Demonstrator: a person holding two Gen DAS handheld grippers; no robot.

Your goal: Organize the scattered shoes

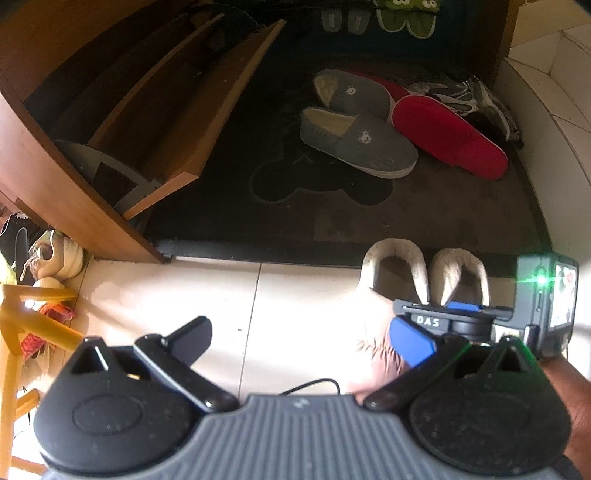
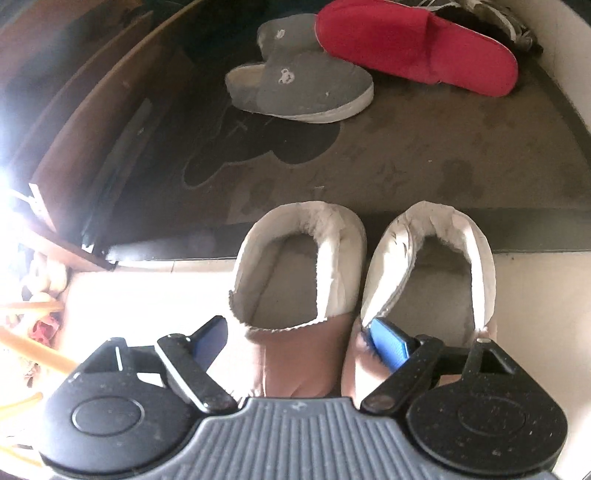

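Observation:
A pair of pink slippers with white fleece lining stands side by side on the tile at the mat's edge, also in the left wrist view. My right gripper is low over their toes and open. Its left finger is clear of the left slipper's outer side, and its blue right pad sits at the inner rim of the right slipper. My left gripper hangs open over bare tile to the left of the pair, holding nothing. Grey slippers and red slippers lie on the mat.
A dark mat covers the floor ahead. A wooden shoe cabinet stands open at the left. Black-and-white sneakers are heaped by the right wall and green slippers at the back. More shoes and a yellow frame are at far left.

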